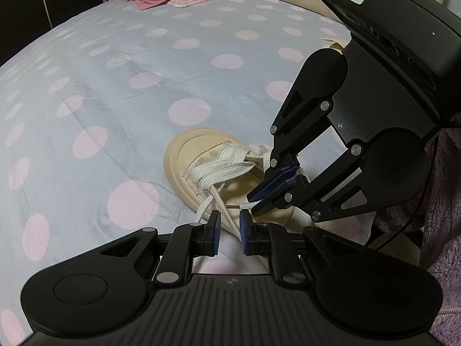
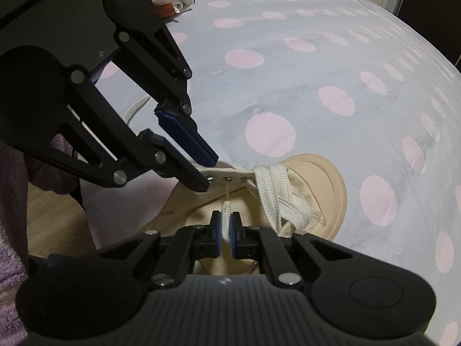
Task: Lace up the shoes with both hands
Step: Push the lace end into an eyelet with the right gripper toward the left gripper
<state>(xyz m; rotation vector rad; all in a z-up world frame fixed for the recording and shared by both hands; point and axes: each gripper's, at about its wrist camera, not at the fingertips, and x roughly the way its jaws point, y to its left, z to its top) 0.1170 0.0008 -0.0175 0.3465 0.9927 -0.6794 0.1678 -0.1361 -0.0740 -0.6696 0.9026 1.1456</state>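
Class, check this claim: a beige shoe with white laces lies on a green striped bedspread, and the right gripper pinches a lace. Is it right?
One error: the bedspread is pale blue with pink dots, as both wrist views show. The beige shoe, the white lace and the right gripper pinching it are correct.

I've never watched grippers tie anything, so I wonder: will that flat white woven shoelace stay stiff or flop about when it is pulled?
Probably floppy: the flat white woven shoelace bends and crosses softly over the beige canvas shoe. Likely light, since the strand pinched in the right gripper hangs thin. Its coarse weave should resist slipping between the blue pads.
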